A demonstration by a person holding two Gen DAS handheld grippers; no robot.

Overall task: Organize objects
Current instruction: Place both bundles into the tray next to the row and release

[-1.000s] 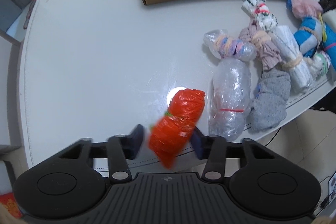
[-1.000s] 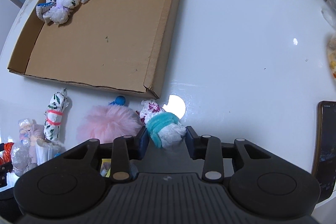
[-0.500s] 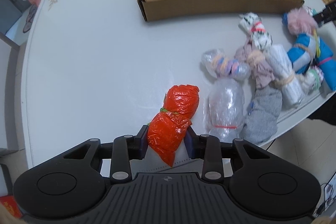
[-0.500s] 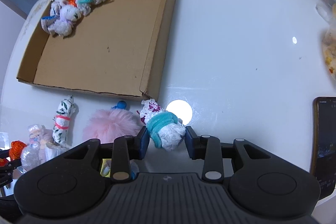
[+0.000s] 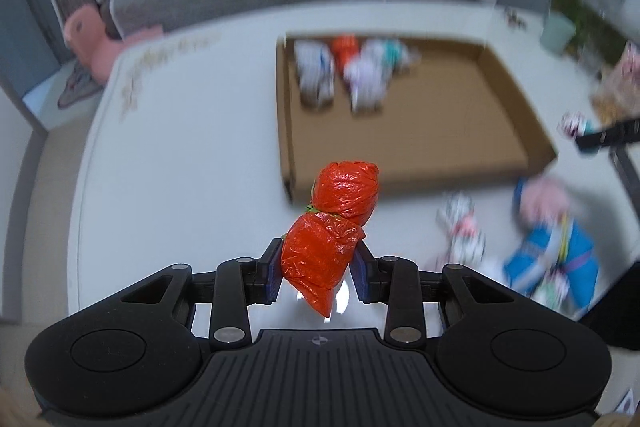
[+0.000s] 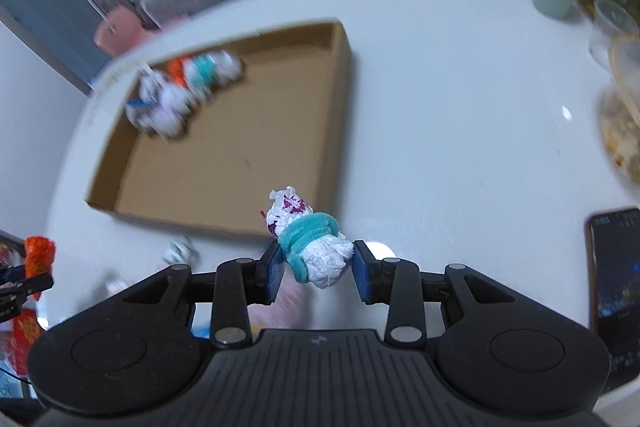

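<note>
In the left wrist view, an orange plastic bundle (image 5: 330, 233) is pinched at its lower half by the left gripper (image 5: 316, 269), whose jaws have just been closing onto it; it is held clear of the white desk (image 5: 180, 167), its free end aimed at the near corner of the cardboard tray (image 5: 440, 131), presumably for placing beside the bundles already gathered there. In the right wrist view, a white bundle with a teal band (image 6: 310, 245) is clamped between the narrowed jaws of the right gripper (image 6: 318, 269), above the desk, by the tray's near right corner.
</note>
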